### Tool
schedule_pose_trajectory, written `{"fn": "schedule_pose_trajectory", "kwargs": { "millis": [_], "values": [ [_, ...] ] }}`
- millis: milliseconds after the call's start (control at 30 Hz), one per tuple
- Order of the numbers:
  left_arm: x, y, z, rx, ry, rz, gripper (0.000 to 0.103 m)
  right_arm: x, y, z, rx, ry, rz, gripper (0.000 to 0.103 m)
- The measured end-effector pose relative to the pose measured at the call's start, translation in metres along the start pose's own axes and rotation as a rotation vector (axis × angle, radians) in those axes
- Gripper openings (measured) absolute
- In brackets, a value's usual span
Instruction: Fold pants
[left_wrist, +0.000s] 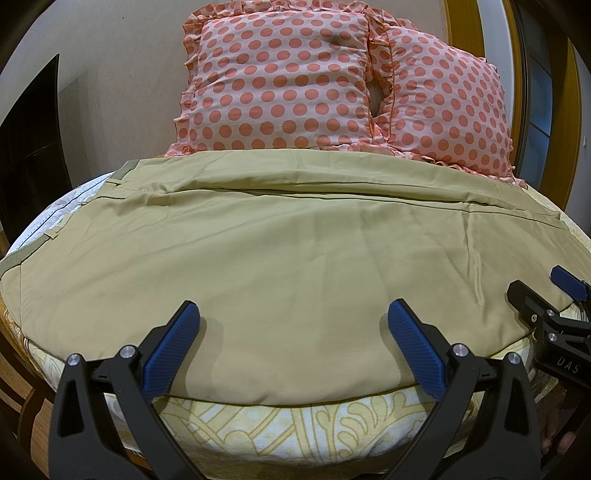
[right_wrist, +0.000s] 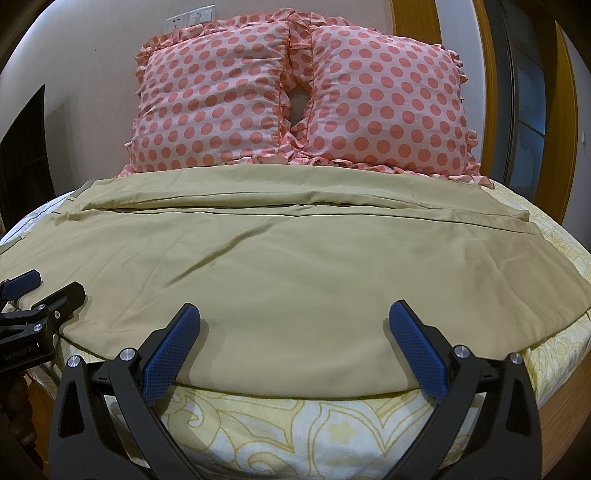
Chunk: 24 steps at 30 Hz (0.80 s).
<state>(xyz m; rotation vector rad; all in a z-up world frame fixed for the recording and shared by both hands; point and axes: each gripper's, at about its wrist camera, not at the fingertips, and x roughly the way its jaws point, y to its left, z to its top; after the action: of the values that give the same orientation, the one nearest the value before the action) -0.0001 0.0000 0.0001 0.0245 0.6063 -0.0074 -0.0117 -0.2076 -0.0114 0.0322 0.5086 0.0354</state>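
Khaki pants (left_wrist: 295, 258) lie flat across the bed, waistband at the left, legs running right; they also fill the right wrist view (right_wrist: 295, 266). One leg lies folded over the other, with a seam line running across the far part. My left gripper (left_wrist: 293, 314) is open and empty, its blue pads just above the near edge of the pants. My right gripper (right_wrist: 293, 314) is open and empty too, over the near edge further right. The right gripper shows at the right of the left wrist view (left_wrist: 535, 291). The left gripper shows at the left of the right wrist view (right_wrist: 44, 291).
Two pink polka-dot pillows (left_wrist: 280, 81) (right_wrist: 384, 99) lean against the wall behind the pants. The bed has a yellow-patterned white sheet (left_wrist: 258, 428). A wooden door frame (right_wrist: 491, 85) stands at the right, and a dark panel (left_wrist: 29, 147) at the left.
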Motion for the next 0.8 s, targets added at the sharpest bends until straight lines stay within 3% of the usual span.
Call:
{"fn": "schedule_pose_trajectory", "kwargs": {
  "millis": [400, 500, 533, 667, 800],
  "values": [
    [-0.001, 0.003, 0.004, 0.01, 0.016, -0.016, 0.101, -0.001, -0.002, 0.0, -0.006, -0.029, 0.006, 0.102],
    [0.006, 0.004, 0.014, 0.003, 0.049, -0.04, 0.101, 0.006, -0.009, 0.016, -0.043, 0.055, 0.053, 0.102],
    [0.006, 0.009, 0.019, -0.008, 0.053, -0.049, 0.101, 0.006, -0.019, 0.029, -0.032, 0.062, 0.041, 0.102],
    [0.002, 0.028, 0.049, -0.065, -0.001, -0.055, 0.101, -0.005, -0.077, 0.1, 0.086, -0.067, -0.041, 0.102],
    [0.02, 0.04, 0.084, -0.102, -0.022, 0.007, 0.101, 0.048, -0.151, 0.171, 0.289, 0.018, -0.132, 0.102]
  ]
}}
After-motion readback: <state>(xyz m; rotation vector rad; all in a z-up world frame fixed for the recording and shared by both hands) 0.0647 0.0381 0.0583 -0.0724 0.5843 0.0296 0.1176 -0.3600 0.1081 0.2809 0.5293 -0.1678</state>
